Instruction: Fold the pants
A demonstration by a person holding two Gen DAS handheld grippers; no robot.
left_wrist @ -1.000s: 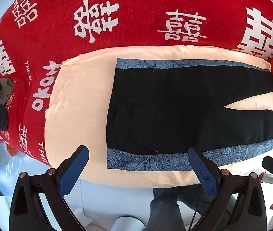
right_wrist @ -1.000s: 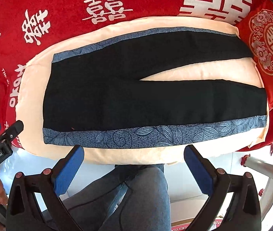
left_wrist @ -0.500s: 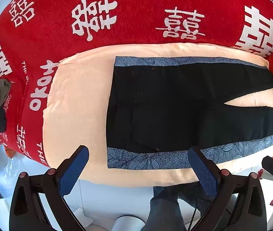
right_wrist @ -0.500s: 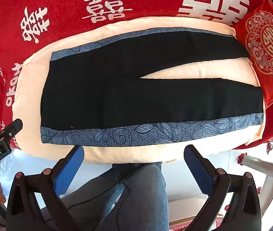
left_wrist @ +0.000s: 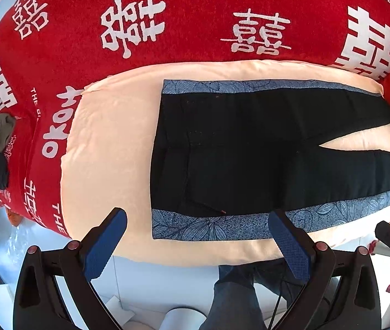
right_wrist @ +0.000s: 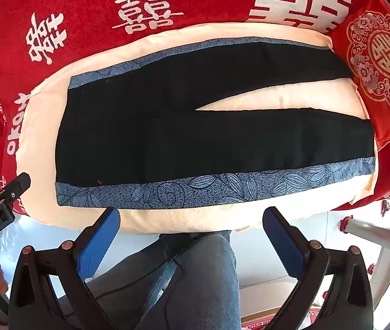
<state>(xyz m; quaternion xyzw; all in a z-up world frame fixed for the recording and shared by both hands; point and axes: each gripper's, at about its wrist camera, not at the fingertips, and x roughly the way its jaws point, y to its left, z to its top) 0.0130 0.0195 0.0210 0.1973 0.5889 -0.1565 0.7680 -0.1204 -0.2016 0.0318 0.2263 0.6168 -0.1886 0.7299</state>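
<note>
Both hand-held grippers (left_wrist: pixel 197 240) (right_wrist: pixel 192 235) gape empty; pants (right_wrist: pixel 208 140) leg ends run off the left view's edge.

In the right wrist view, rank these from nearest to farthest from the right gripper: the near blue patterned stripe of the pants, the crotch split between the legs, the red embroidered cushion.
From the right gripper:
1. Near blue patterned stripe, just ahead along the pants' front edge.
2. Crotch split, mid-pants, further in.
3. Red embroidered cushion, far right corner, beyond the leg ends.
</note>
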